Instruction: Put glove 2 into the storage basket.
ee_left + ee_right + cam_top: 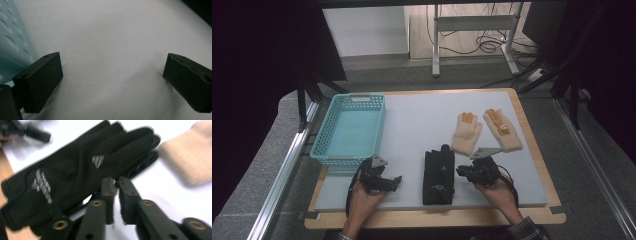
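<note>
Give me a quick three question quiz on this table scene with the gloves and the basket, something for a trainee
1. True or false: the left gripper is wide open over bare table mat.
2. Which gloves lie closest to the right gripper? A) black gloves B) beige gloves
3. What is inside the turquoise basket?

Key:
1. True; its jaws stand far apart with nothing between them.
2. A; its jaws are nearly together beside the black gloves.
3. Nothing; it looks empty.
</note>
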The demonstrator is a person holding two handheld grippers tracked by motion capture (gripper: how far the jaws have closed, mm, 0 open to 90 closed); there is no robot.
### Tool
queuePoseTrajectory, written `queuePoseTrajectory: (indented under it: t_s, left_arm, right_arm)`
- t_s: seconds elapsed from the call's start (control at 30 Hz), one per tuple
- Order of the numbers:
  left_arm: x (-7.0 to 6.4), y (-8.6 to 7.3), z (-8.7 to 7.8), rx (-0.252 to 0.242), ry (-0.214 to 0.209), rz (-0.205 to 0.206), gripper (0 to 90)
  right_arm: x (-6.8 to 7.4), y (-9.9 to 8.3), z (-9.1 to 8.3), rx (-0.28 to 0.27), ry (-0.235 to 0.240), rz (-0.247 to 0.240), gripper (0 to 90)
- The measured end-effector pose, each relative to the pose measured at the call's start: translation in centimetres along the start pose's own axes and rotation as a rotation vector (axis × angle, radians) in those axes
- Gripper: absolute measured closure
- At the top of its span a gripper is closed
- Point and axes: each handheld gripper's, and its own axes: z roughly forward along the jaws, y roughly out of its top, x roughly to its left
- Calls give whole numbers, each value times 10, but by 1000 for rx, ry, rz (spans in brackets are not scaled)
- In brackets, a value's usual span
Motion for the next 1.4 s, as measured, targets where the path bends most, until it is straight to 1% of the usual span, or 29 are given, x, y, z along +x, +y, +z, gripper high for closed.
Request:
queuePoseTrajectory:
  t_s: [0.1, 0.23, 0.33, 0.4, 0.47, 0.5, 0.53, 0.67, 0.77, 0.93, 1.0, 1.07, 1.17, 1.27, 1.3, 1.33, 1.37, 1.4]
  left_arm:
    - [0, 0, 0, -1, 1, 3, 29]
    - [-2, -1, -2, -8, 13, 23, 44]
    - [-2, -2, -4, -9, 14, 19, 48]
    - [0, -4, -6, -2, 16, 9, 48]
    - [3, -5, -9, 6, 27, 9, 47]
    - [4, -6, -10, 3, 23, 7, 60]
    - [5, -6, -11, 6, 20, 8, 67]
    - [4, -8, -13, 11, 31, 21, 61]
    - [4, -8, -13, 14, 28, 23, 56]
    - [3, -9, -14, 18, 8, 24, 57]
    - [3, -11, -14, 13, -9, 25, 58]
    - [5, -13, -14, 0, -16, 26, 56]
    - [4, -13, -14, 2, -14, 29, 56]
    - [4, -13, -13, 2, -15, 26, 57]
    - [4, -13, -13, 2, -15, 22, 57]
    - [4, -13, -13, 2, -15, 22, 56]
    - [4, -13, -13, 2, -16, 24, 56]
    - [4, -13, -13, 2, -17, 24, 55]
  right_arm:
    - [6, -11, 4, 23, 16, -19, 866]
    - [15, -15, 14, 38, 34, -51, 869]
    - [21, -14, 21, 48, 26, -76, 869]
    - [24, -13, 27, 47, 43, -79, 868]
    - [29, -12, 32, 50, 47, -83, 868]
    - [30, -11, 33, 46, 50, -83, 868]
    - [32, -10, 35, 47, 58, -79, 868]
    - [38, -3, 46, 39, 73, -90, 863]
    - [41, 2, 53, 33, 80, -85, 859]
    - [47, 7, 63, 23, 90, -89, 849]
    - [48, 8, 64, 23, 91, -90, 834]
    - [47, 8, 60, 27, 88, -99, 792]
    - [40, 5, 49, 13, 56, -93, 737]
    - [27, 1, 34, -11, 8, -71, 666]
    - [22, -1, 29, -16, -15, -65, 642]
    - [15, -4, 23, -20, -46, -57, 613]
    - [11, -6, 20, -21, -65, -49, 590]
    - [4, -10, 15, -21, -94, -38, 563]
